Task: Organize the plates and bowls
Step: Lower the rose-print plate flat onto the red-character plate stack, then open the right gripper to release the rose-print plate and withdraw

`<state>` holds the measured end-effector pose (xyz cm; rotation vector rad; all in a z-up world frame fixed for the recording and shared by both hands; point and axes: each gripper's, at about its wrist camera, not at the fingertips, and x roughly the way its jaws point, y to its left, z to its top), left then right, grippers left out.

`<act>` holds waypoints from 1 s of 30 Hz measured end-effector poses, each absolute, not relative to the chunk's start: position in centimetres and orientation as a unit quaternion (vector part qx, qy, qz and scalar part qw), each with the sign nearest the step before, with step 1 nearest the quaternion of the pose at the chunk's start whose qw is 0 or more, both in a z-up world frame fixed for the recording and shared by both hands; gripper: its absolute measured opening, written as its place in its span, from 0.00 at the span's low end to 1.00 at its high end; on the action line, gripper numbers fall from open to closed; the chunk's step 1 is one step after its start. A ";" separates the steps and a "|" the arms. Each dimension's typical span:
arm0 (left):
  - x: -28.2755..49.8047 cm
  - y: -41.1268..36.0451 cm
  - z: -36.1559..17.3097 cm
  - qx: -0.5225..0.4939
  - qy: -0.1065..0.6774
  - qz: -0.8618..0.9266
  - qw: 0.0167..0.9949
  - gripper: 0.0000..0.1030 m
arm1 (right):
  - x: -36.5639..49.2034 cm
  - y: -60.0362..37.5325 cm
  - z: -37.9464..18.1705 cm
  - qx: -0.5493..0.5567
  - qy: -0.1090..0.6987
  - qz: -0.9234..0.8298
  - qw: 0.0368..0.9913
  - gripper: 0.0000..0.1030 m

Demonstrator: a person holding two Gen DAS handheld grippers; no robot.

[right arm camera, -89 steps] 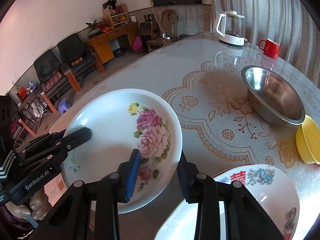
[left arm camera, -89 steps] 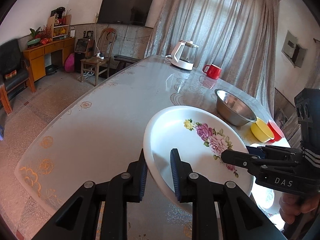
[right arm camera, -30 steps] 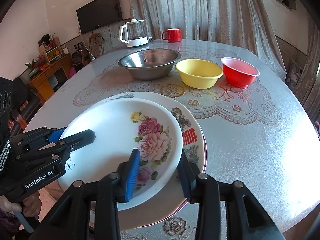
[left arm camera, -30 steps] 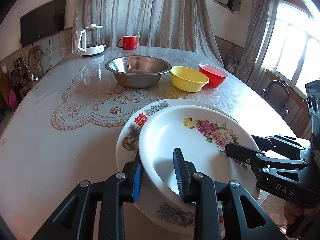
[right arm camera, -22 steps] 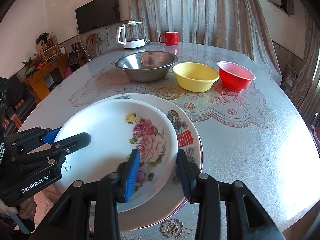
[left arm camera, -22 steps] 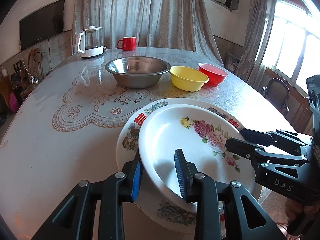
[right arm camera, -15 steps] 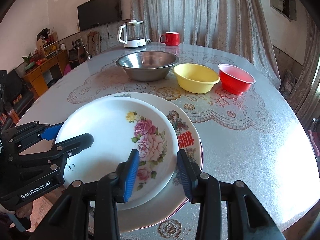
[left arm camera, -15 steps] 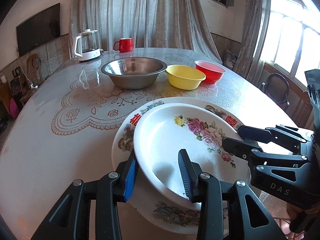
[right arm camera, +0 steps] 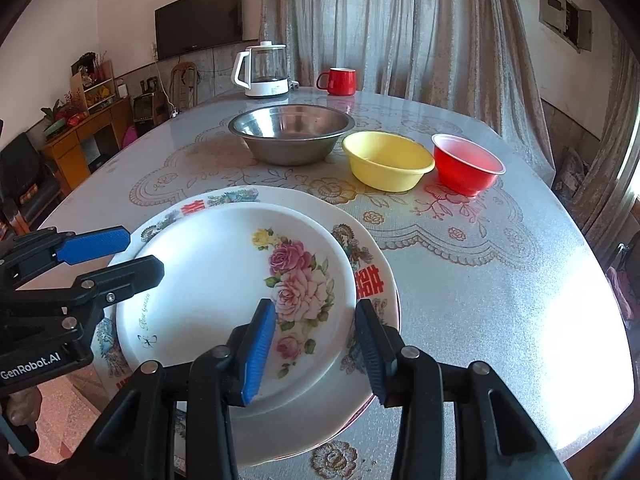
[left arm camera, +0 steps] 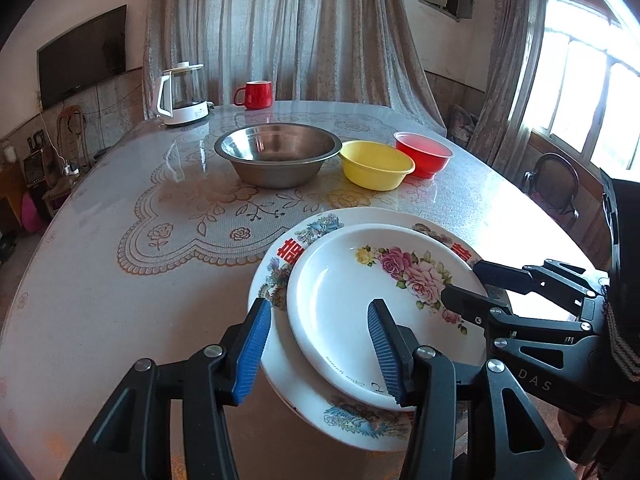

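The rose plate lies on the bigger plate, which overhangs the near table edge. The left gripper is opening, pads off the rim; the right gripper straddles it, apart. Wide free tabletop around. Writing: "Rose Garden", "GenRobot.AI", "DAS"

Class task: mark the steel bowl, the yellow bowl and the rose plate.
steel bowl (left arm camera: 276, 148), left wrist view, inside wall
yellow bowl (right arm camera: 386, 158), right wrist view, inner floor
rose plate (right arm camera: 208, 264), right wrist view, bare white centre
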<state>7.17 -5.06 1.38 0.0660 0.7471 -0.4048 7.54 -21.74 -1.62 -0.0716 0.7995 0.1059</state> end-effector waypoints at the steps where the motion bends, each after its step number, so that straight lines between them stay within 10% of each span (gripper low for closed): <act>1: 7.1 -4.9 1.4 0.035 0.360 -0.192 0.912 0.50 | 7.6 -21.7 -1.6 -0.035 0.389 0.051 0.919 0.41; 30: 6.9 -4.2 -0.2 0.019 0.387 -0.139 0.912 0.43 | 5.2 -21.7 -1.6 0.005 0.374 0.053 0.926 0.44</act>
